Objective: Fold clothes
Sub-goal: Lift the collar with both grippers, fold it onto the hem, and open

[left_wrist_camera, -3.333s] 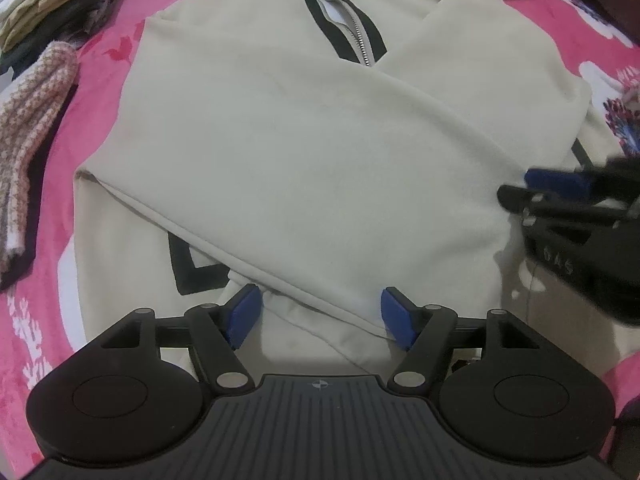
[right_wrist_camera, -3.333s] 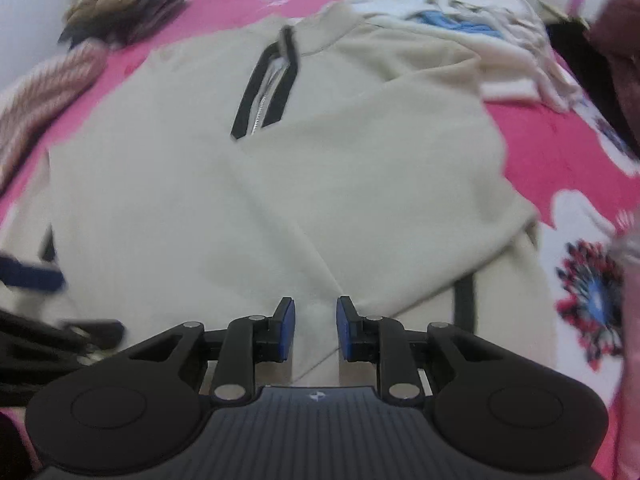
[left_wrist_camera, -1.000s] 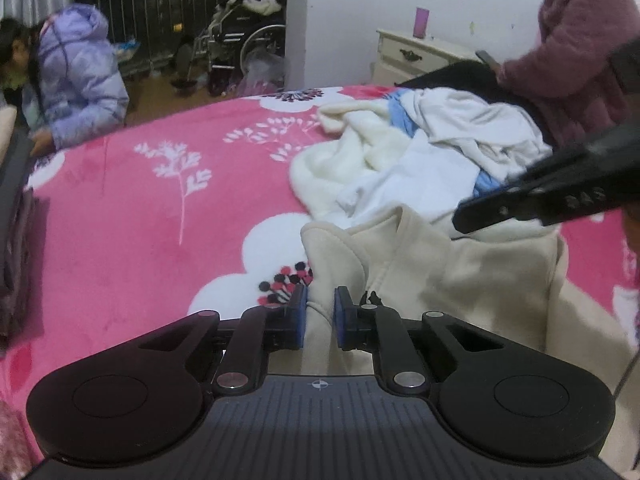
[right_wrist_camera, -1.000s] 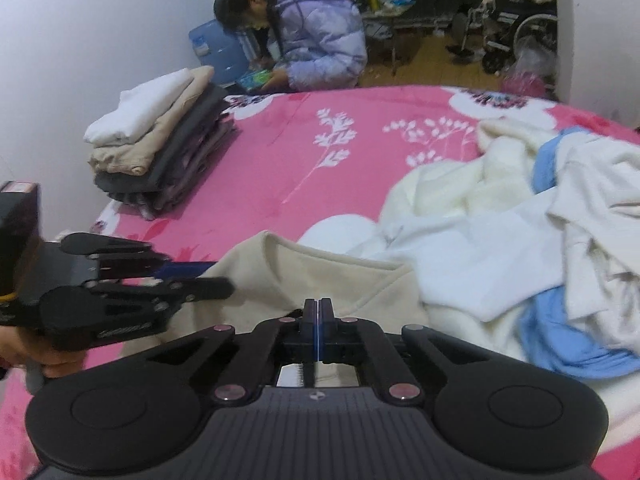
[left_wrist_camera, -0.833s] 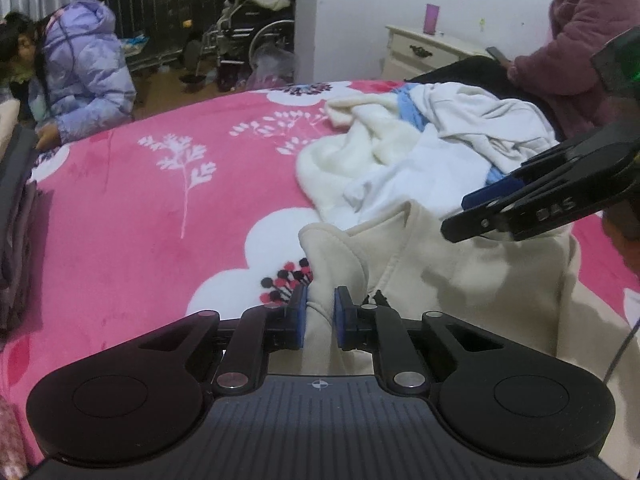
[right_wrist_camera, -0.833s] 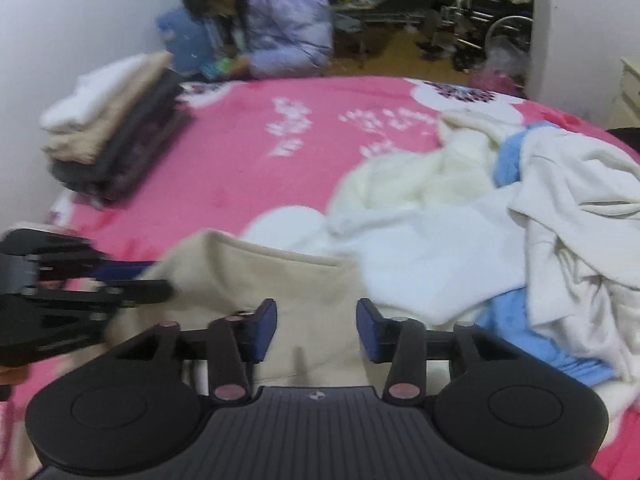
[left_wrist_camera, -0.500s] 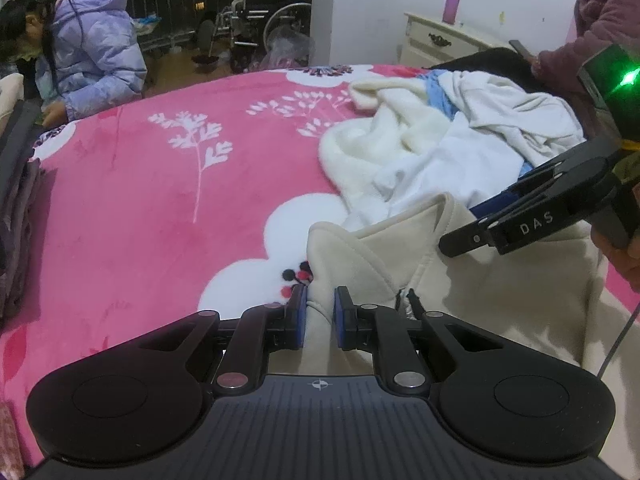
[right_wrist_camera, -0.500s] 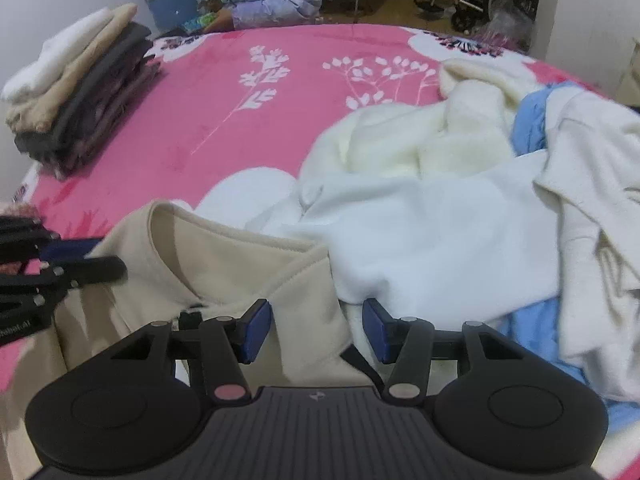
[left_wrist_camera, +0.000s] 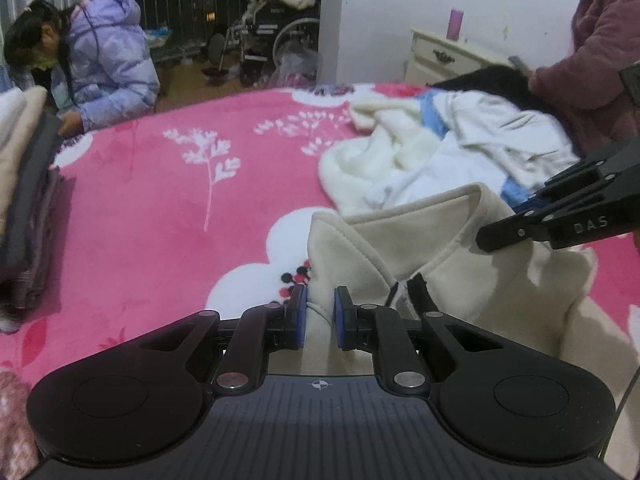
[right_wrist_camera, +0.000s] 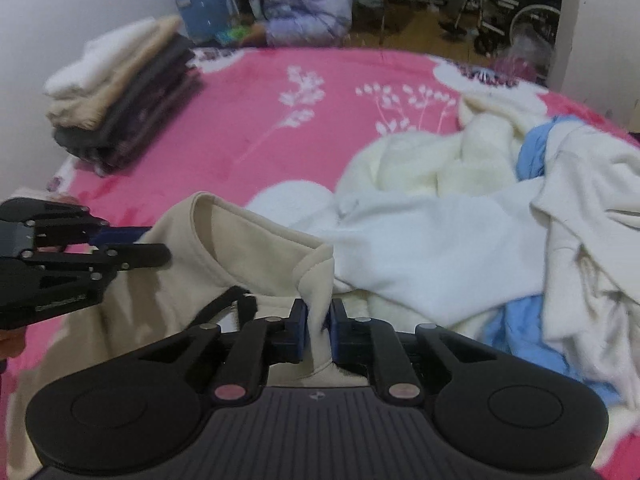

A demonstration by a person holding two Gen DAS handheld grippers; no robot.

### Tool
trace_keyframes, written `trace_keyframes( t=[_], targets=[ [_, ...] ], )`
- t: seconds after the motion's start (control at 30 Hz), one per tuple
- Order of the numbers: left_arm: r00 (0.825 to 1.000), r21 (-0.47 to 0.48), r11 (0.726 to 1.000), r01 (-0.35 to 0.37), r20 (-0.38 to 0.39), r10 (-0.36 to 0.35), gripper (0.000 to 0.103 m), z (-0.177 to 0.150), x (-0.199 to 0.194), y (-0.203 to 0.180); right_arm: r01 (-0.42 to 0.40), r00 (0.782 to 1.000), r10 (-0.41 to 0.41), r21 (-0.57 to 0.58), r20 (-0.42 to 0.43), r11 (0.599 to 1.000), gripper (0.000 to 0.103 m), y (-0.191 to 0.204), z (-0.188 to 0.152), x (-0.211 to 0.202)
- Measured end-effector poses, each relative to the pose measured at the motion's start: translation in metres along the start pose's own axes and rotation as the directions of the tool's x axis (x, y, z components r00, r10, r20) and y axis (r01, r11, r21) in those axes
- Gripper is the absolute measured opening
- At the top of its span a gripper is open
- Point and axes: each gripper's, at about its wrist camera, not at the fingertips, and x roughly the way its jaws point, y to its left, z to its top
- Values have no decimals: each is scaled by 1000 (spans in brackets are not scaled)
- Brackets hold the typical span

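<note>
Where the left claw bites the cream sweater, its black body covers the lower garment, so only the collar and shoulder ahead of the blue pads show; the pads are narrow, pinching a fold of the collar edge. To its right the right claw enters from the frame edge, its tips hidden behind its own linkage. Beyond the claw spreads a pink bed cover with white floral print, a heap of white and blue laundry ahead and right, a folded stack cut off at far left. Farther back are a person in a lilac jacket, a wheelchair, a white nightstand and a person in a pink robe.

In the right wrist view, the claw is closed narrow on the other collar corner of the sweater, where half a second ago its pads stood wide apart around that corner. The left claw sits left of it, blurred. The laundry lies ahead and right, the stack far ahead and left.
</note>
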Motion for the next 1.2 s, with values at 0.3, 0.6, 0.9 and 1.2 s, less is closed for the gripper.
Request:
trace_keyframes(
  t=[0.3, 0.6, 0.9, 1.2],
  targets=[
    [995, 35, 999, 24, 100, -27, 12, -37, -101, -26, -47, 990, 46, 4, 133, 999, 10, 42, -53, -95],
    [989, 9, 998, 69, 134, -70, 12, -102, -192, -66, -63, 980, 64, -10, 186, 998, 10, 106, -139, -167],
    [992, 27, 995, 95, 84, -97, 12, -179, -241, -100, -92, 984, 92, -11, 155, 996, 10, 159, -231, -210],
    [998, 139, 988, 68, 6, -70, 12, -231, -257, -130, -66, 995, 71, -65, 74, 996, 10, 193, -298, -216]
  ],
)
